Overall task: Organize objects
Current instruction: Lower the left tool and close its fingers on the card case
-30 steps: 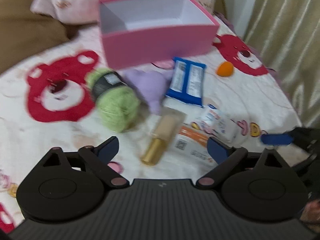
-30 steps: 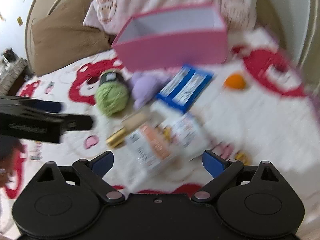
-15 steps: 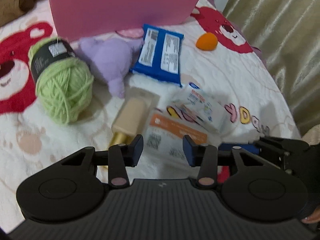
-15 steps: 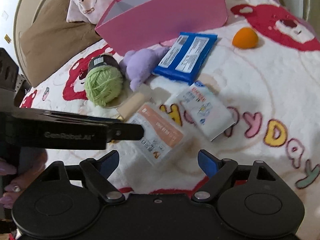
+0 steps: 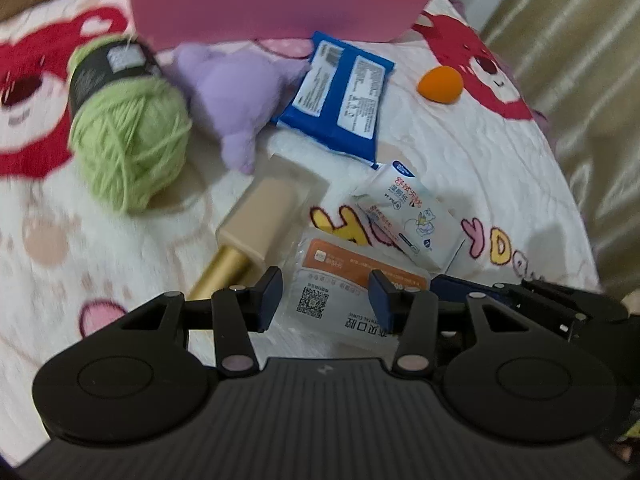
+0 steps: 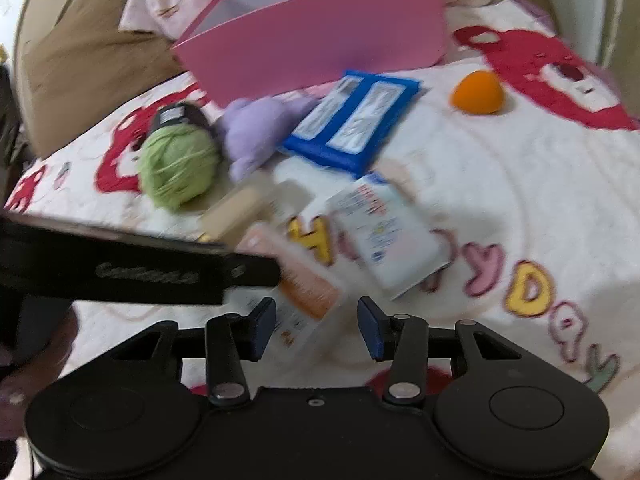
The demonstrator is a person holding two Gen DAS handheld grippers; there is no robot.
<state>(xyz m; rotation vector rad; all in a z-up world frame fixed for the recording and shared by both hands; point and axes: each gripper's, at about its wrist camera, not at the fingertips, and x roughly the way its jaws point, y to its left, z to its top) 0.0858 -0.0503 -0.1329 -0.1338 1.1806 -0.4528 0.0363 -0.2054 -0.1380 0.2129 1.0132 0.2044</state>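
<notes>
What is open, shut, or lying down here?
pink box: open, no lid.
beige bottle: lying down, gold cap on.
green yarn: wound up, label on.
blue pack: lying flat, label up.
left gripper: jaws just narrowed, open over orange packet.
right gripper: jaws just narrowed, open.

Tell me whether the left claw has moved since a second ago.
Yes. The left claw has come down and forward toward the clear orange-labelled packet, judged against the pink cardboard box; its jaws have been closing and now straddle the packet.

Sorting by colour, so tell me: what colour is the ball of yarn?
Light green yarn with a black label band; clearest in the left wrist view.
</notes>
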